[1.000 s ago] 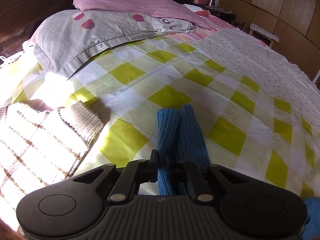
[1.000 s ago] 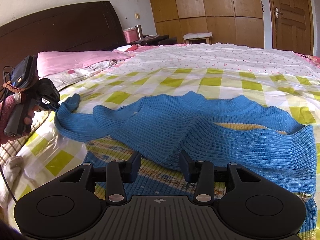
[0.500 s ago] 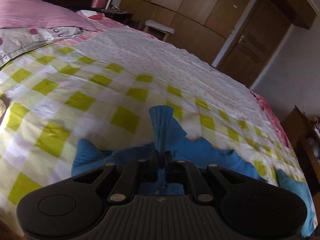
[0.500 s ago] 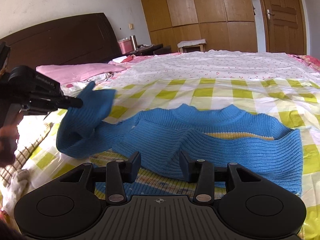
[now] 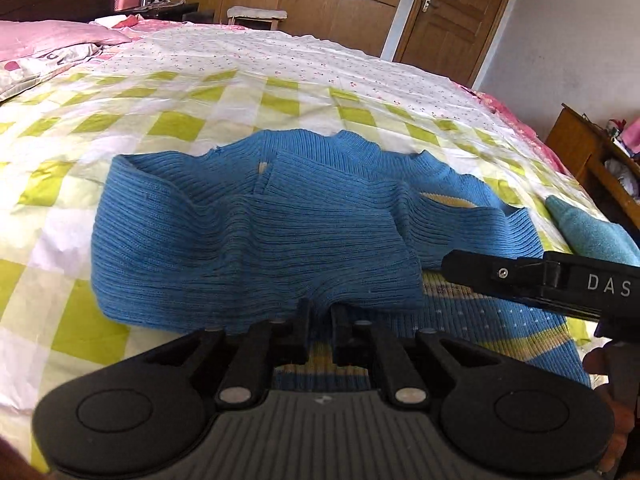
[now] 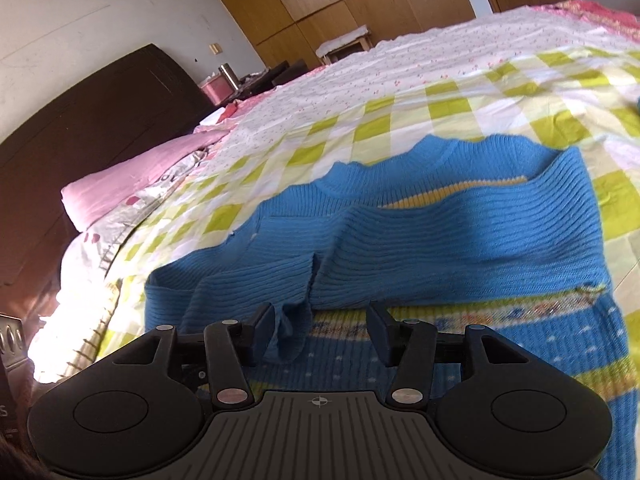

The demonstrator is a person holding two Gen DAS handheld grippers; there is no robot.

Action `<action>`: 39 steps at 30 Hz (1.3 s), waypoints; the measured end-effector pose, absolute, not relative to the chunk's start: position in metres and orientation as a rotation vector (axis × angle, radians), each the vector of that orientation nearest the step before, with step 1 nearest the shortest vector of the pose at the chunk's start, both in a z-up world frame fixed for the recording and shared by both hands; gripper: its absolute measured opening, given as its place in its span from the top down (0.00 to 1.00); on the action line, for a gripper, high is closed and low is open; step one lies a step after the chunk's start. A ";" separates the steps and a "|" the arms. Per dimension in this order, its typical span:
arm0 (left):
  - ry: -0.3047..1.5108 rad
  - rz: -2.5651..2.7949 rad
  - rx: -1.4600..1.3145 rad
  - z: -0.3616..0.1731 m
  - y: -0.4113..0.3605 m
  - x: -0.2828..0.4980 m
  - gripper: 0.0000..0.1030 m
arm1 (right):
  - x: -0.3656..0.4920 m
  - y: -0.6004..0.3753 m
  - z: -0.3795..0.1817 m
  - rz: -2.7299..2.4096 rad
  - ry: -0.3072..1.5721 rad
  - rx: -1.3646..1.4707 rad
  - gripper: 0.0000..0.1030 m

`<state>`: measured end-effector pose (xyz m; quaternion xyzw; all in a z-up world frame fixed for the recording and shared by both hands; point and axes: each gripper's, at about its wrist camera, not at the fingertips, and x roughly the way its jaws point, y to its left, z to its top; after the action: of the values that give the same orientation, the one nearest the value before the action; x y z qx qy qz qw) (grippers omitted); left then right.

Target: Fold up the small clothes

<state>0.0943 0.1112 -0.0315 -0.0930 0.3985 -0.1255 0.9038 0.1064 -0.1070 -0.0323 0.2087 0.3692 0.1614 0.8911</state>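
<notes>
A blue knitted sweater (image 5: pixel 280 200) (image 6: pixel 460 240) lies flat on the yellow-checked sheet (image 5: pixel 180 124). One sleeve (image 5: pixel 240 272) is folded across its chest. My left gripper (image 5: pixel 320 316) sits low at that sleeve's near edge. Its jaws are only a narrow slit apart and just opening, with the sleeve's edge still between the tips. My right gripper (image 6: pixel 320 312) hovers over the patterned hem with its jaws opening wide. The sleeve's cuff (image 6: pixel 290 328) stands up beside its left finger and is not pinched. One right finger (image 5: pixel 500 274) reaches in from the right.
Pink pillows (image 5: pixel 48 36) and a dark headboard (image 6: pixel 80 120) are at the bed's head. A folded teal cloth (image 5: pixel 592 232) lies at the right edge, with a wooden cabinet (image 5: pixel 580 140) beyond it. Wardrobes and a door stand behind the bed.
My left gripper carried the sleeve from the left of the bed over onto the sweater's chest, where it now lies folded. The right gripper rolled and its jaws widened.
</notes>
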 end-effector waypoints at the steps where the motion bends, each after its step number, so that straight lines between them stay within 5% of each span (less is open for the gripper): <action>1: 0.826 -0.262 -0.203 -0.033 0.114 0.094 0.85 | 0.106 -0.106 -0.034 0.345 0.777 0.456 0.49; 14: 0.796 -0.269 -0.239 -0.025 0.134 0.087 0.79 | 0.124 -0.083 -0.058 0.330 0.871 0.548 0.43; 19: 0.772 -0.239 -0.268 -0.020 0.147 0.089 0.78 | 0.130 -0.075 -0.057 0.311 0.907 0.508 0.77; 22: 0.753 -0.211 -0.281 -0.016 0.157 0.089 0.78 | 0.132 -0.078 -0.058 0.302 0.922 0.522 0.87; 27: 0.701 -0.135 -0.313 -0.010 0.178 0.091 0.68 | 0.126 -0.081 -0.042 0.343 0.870 0.528 0.90; 39: 0.705 -0.085 -0.337 -0.012 0.183 0.106 0.66 | 0.128 -0.116 0.021 0.401 0.681 0.528 0.94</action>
<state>0.1055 0.1831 -0.0120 -0.1643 0.3436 -0.0416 0.9237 0.1284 -0.1160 0.0211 0.2542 0.3280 0.1930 0.8891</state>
